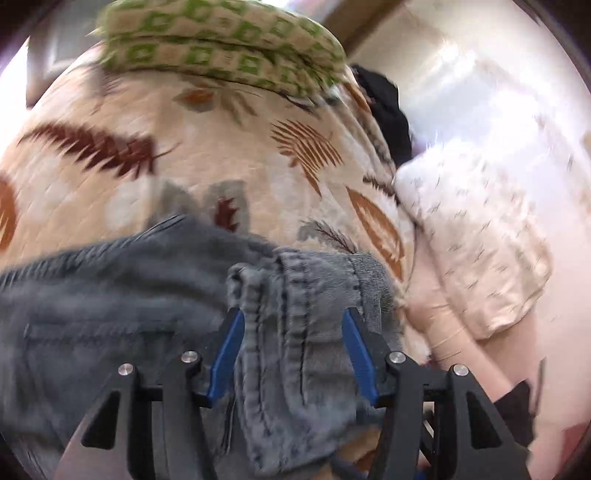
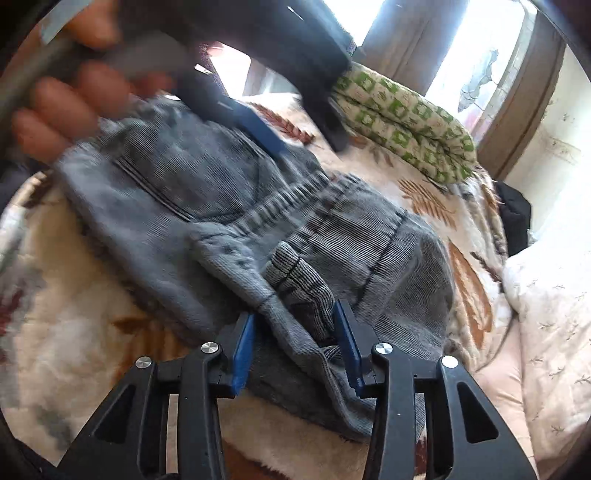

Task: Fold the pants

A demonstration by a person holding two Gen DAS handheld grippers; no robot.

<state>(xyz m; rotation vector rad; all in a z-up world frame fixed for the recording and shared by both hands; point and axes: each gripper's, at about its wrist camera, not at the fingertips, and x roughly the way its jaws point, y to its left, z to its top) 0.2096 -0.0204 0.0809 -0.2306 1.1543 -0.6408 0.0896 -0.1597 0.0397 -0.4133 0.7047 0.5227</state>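
Grey corduroy pants (image 2: 229, 206) lie bunched on a bed with a leaf-print blanket (image 2: 74, 325). My right gripper (image 2: 295, 317) is open, its blue pads on either side of a cuff and fabric fold of the pants. My left gripper (image 1: 293, 323) is open, with a seamed edge of the pants (image 1: 291, 314) between its pads. In the right wrist view the left gripper (image 2: 303, 125) shows at the top over the far end of the pants, held by a hand (image 2: 62, 107).
A folded green-patterned quilt (image 1: 221, 48) lies at the far side of the bed. A dark garment (image 1: 388, 107) and a pale printed pillow (image 1: 476, 236) sit at the bed's right edge. A window with curtains (image 2: 410, 29) is behind.
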